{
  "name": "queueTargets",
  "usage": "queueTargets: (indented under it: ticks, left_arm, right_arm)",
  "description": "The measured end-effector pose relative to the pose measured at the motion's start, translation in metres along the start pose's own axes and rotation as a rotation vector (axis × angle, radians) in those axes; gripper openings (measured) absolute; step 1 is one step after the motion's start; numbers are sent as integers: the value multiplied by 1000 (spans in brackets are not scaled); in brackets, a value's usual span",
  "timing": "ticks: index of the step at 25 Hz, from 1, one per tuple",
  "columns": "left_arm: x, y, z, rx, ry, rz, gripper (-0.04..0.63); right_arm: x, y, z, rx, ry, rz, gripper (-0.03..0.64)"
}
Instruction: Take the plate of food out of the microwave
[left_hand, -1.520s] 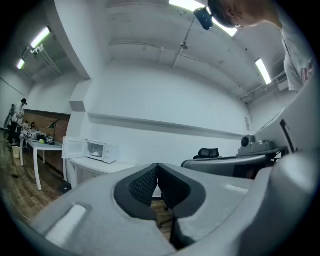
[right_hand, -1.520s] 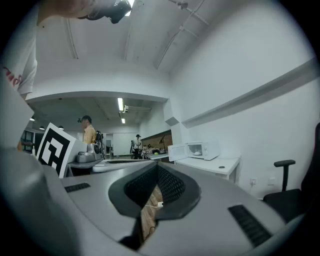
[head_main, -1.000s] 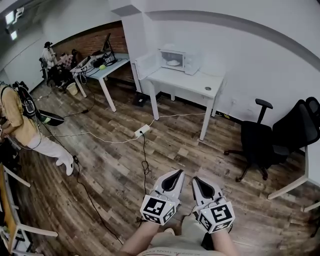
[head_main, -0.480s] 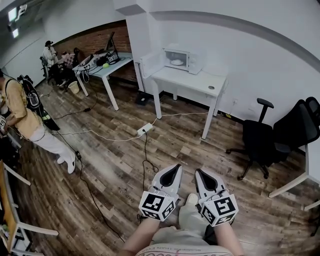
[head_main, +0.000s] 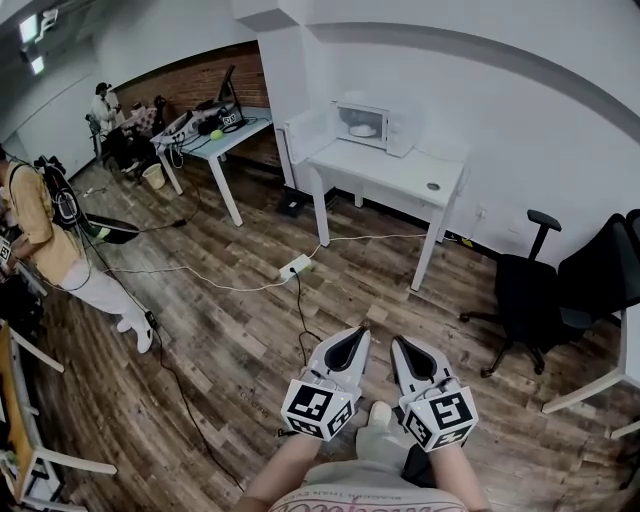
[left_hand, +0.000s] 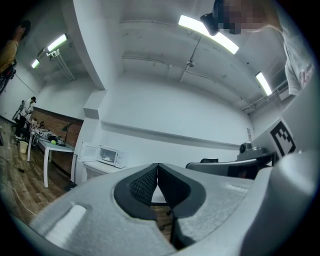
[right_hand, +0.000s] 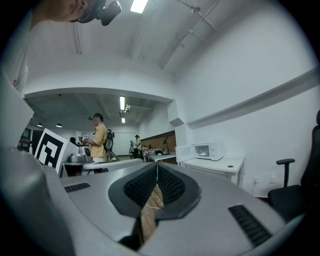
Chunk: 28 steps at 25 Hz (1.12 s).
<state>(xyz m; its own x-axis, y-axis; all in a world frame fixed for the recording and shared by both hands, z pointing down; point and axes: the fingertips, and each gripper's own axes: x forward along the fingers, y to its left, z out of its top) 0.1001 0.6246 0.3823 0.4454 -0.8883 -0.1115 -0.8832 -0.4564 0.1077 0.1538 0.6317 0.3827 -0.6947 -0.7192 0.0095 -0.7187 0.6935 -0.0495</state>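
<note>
A white microwave (head_main: 372, 125) stands on a white table (head_main: 400, 180) against the far wall, its door (head_main: 303, 133) swung open to the left. Inside it sits a pale plate of food (head_main: 362, 130). The microwave (left_hand: 111, 155) also shows small in the left gripper view, and the microwave (right_hand: 209, 150) in the right gripper view. My left gripper (head_main: 357, 335) and right gripper (head_main: 398, 346) are held low near my body, far from the table, side by side. Both are shut with nothing between their jaws.
A black office chair (head_main: 545, 295) stands right of the table. A white cable and power strip (head_main: 297, 266) lie across the wooden floor between me and the table. A person in yellow (head_main: 50, 250) stands at left; another table (head_main: 205, 140) with gear is at back left.
The view has moved forward a little toward the table and microwave. Both grippers stay shut and low in front of me. The person at left has shifted slightly.
</note>
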Motion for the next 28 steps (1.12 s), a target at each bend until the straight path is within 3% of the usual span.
queueTargets:
  ticks: [14, 28]
  left_arm:
    - [122, 50, 7, 9, -6, 29, 8]
    - [208, 69, 1, 20, -2, 53, 8]
  right_arm:
    - [92, -92, 16, -17, 23, 60, 12]
    - [142, -161, 21, -10, 28, 106, 12]
